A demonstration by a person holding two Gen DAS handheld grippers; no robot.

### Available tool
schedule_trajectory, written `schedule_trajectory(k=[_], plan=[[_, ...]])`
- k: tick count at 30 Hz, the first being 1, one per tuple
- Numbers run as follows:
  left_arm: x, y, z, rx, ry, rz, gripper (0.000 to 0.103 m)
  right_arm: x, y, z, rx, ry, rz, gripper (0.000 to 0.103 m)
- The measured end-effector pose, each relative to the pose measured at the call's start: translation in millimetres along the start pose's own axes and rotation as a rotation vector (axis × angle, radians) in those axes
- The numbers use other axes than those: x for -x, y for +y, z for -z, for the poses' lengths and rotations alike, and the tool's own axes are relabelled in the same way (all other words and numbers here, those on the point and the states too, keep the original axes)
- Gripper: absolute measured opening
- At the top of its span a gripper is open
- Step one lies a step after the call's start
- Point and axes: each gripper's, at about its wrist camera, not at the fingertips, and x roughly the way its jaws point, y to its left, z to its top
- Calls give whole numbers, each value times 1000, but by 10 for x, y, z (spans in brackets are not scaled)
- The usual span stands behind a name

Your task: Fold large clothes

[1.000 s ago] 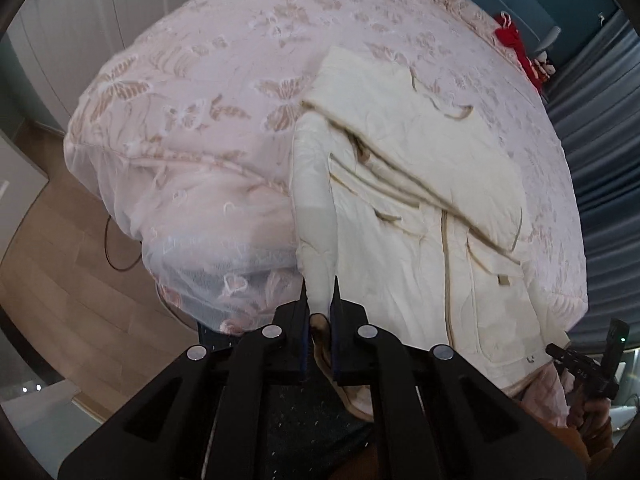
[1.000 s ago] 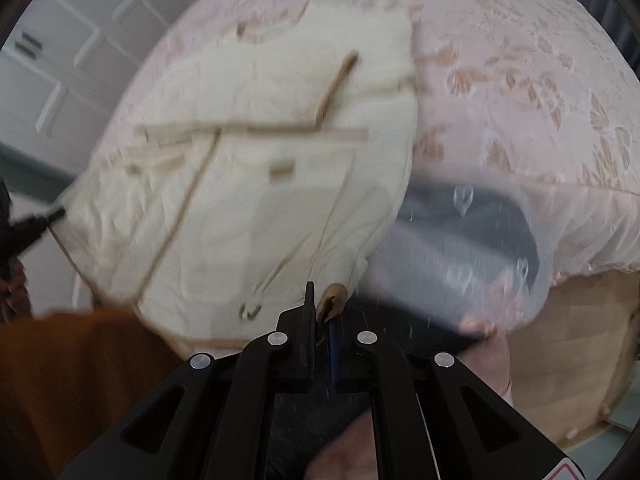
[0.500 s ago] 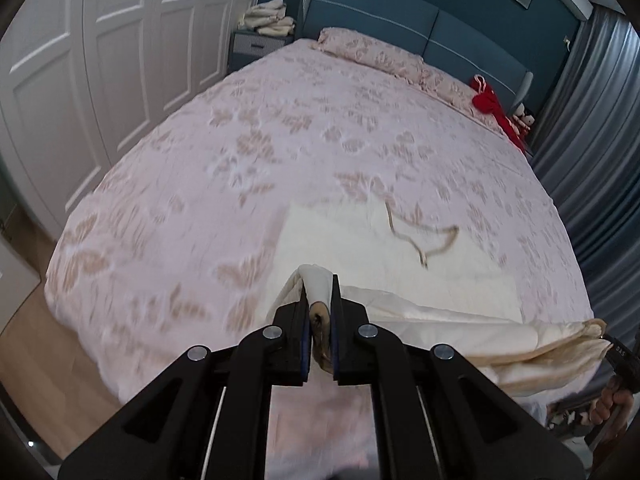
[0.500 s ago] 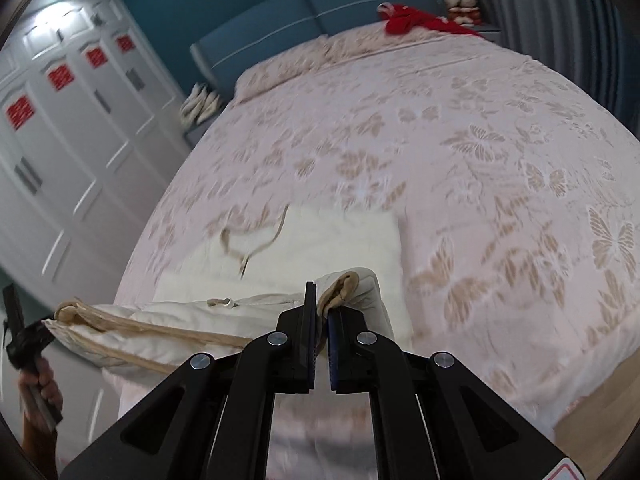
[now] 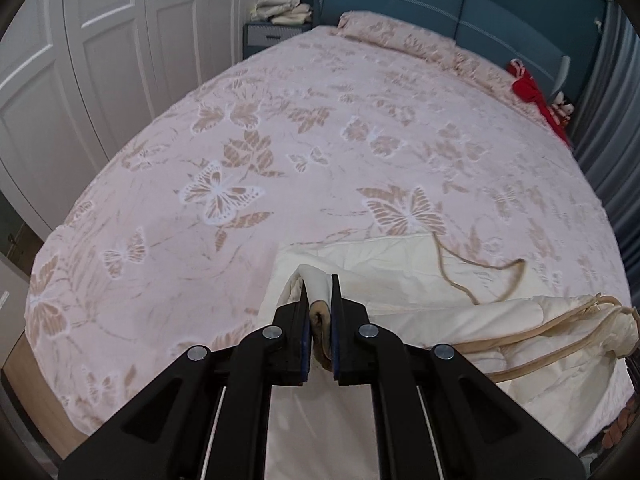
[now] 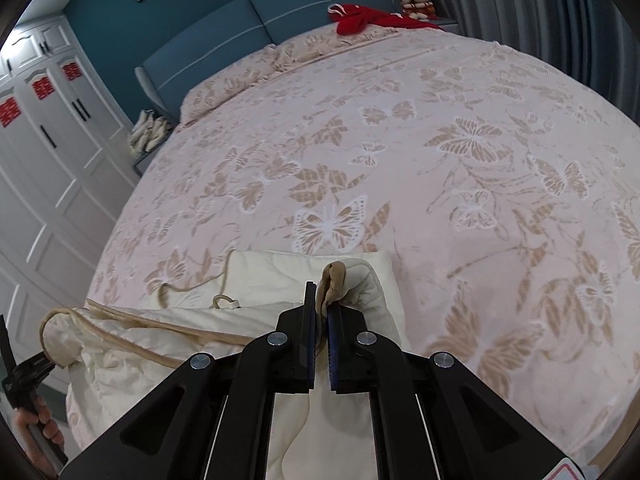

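A cream padded coat point(image 5: 460, 320) with tan trim lies at the near end of the pink butterfly bedspread point(image 5: 320, 140). My left gripper point(image 5: 319, 294) is shut on one corner of the coat's hem. My right gripper point(image 6: 322, 298) is shut on the other tan-trimmed corner, and the coat point(image 6: 180, 340) stretches between the two. The lifted hem hangs over the flat part of the coat. A tan drawstring point(image 5: 472, 276) lies loose on it. The left gripper also shows at the left edge of the right wrist view point(image 6: 28, 372).
White wardrobe doors point(image 5: 80, 60) line the left side. A blue headboard point(image 6: 260, 28) and pillows are at the far end. A red garment point(image 6: 368, 18) lies near the pillows. Folded clothes point(image 5: 280, 6) sit on a nightstand. Grey curtains point(image 6: 540, 8) hang on the right.
Both grippers lifted the coat's hem from over the bed's foot edge and carried it forward over the coat. The views swung up from the floor to the whole bed.
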Motion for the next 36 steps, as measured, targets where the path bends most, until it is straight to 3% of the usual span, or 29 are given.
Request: schedule_trajectory(k=[7, 15, 20, 22, 23, 24, 25, 26, 28, 29, 31, 33, 36], plan=[[-593, -46, 55, 9, 71, -44, 7, -451, -48, 46, -35, 51, 48, 4], [-946, -106, 138, -15, 124, -78, 10, -807, -70, 148, -14, 107, 101, 4], [-869, -53, 86, 19, 134, -44, 10, -527, -161, 6, -100, 57, -11, 13], [-627, 55, 25, 79, 89, 25, 18, -318, -197, -66, -131, 13, -68, 22], [-528, 87, 2, 97, 64, 51, 31, -134, -208, -100, -131, -42, -71, 32], [-328, 137, -35, 113, -7, 37, 64, -34, -191, -126, -121, -75, -65, 36], [-132, 165, -64, 117, -93, -22, 78, 88, -179, -152, -107, -109, -67, 36], [25, 185, -86, 113, -164, -49, 84, 185, -154, -178, -92, -132, -60, 36], [263, 168, -159, 81, -219, -61, 76, 338, -27, -177, -32, -156, -39, 35], [354, 115, -199, 60, -218, -54, 62, 390, 144, -128, 23, -154, -44, 34], [448, -78, -212, 24, -205, 31, 59, 347, 469, 6, 99, -111, -103, 31], [415, -417, -128, -47, -151, 150, 50, 202, 842, 196, 195, -34, -151, 16], [142, -965, 139, -158, -28, 230, 39, -68, 1346, 531, 363, 37, -143, 14]])
